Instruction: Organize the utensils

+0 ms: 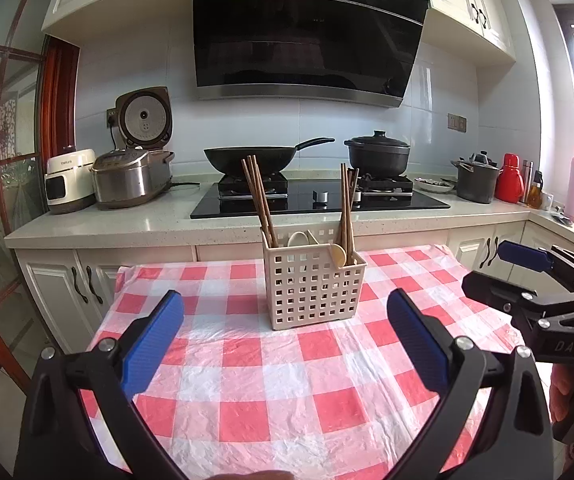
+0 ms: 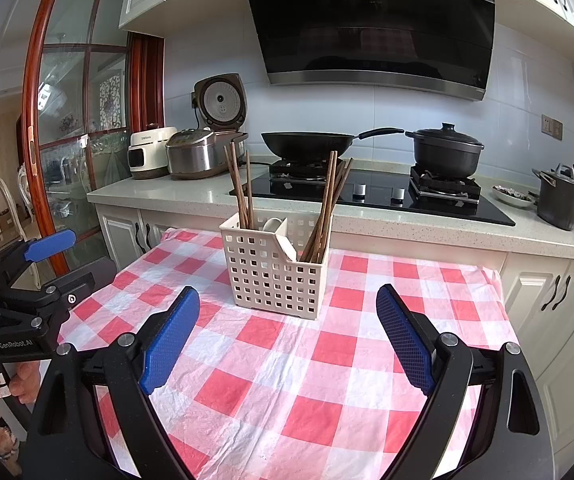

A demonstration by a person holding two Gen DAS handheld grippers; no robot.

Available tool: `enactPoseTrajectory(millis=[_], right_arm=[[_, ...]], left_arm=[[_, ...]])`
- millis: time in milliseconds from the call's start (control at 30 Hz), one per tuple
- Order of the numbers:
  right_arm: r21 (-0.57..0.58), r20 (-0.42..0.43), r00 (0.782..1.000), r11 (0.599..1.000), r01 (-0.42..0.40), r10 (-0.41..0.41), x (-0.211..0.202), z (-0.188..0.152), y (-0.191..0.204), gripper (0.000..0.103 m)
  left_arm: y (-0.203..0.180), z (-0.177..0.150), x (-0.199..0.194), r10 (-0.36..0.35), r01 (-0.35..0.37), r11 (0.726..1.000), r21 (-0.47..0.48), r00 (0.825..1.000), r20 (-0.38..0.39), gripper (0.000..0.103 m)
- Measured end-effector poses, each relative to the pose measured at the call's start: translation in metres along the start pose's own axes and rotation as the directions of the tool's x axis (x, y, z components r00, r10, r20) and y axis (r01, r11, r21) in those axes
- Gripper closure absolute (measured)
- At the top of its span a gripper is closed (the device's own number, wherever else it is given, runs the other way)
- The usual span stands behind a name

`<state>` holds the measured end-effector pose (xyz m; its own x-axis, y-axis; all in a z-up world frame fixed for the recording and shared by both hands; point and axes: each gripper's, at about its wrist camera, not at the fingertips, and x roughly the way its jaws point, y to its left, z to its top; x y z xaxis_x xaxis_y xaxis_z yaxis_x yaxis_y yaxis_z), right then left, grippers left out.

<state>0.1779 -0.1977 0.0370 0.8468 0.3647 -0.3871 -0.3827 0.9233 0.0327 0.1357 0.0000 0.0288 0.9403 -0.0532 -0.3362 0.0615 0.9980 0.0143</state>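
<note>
Both grippers hang wide open and empty over the checked table [image 1: 271, 392]: the left gripper [image 1: 285, 340], the right gripper [image 2: 289, 336]. Beyond them the perforated caddy [image 1: 314, 286] holds chopsticks [image 1: 258, 200] at either end and pale spoons [image 1: 301, 239] between, so sorting looks finished or nearly so. A careless reach could knock the tall sticks and tip the light caddy. One gripper reads "GenRobot.AI", the other "DAS".

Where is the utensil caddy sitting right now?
In both wrist views the beige perforated utensil caddy stands upright mid-table on the red-checked tablecloth, toward the far edge near the stove counter, ahead of both open claws.
</note>
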Motion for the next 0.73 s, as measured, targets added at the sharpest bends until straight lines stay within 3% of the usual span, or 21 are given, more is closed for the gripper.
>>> enactPoseTrajectory(millis=[467,633,733], right_arm=[[-0.001,-0.013,1.000,1.000,-0.001,0.001,0.0009,-0.0063,-0.0028,0.019],[-0.001,-0.012,1.000,1.000,-0.002,0.002,0.0005,-0.0060,-0.0033,0.019],[-0.003,-0.010,1.000,1.000,-0.001,0.001,0.0001,-0.0057,-0.0037,0.019]], left_arm=[[-0.0012,-0.0025,0.0023,0.030,-0.030,0.999,0.021,1.000,0.003,0.005],[0.0003,-0.0021,0.0042,-0.012,0.012,1.000,0.005,1.000,-0.012,0.005],[-0.0011,-0.0017,0.0047,0.004,-0.004,1.000,0.013,1.000,-0.012,0.005]])
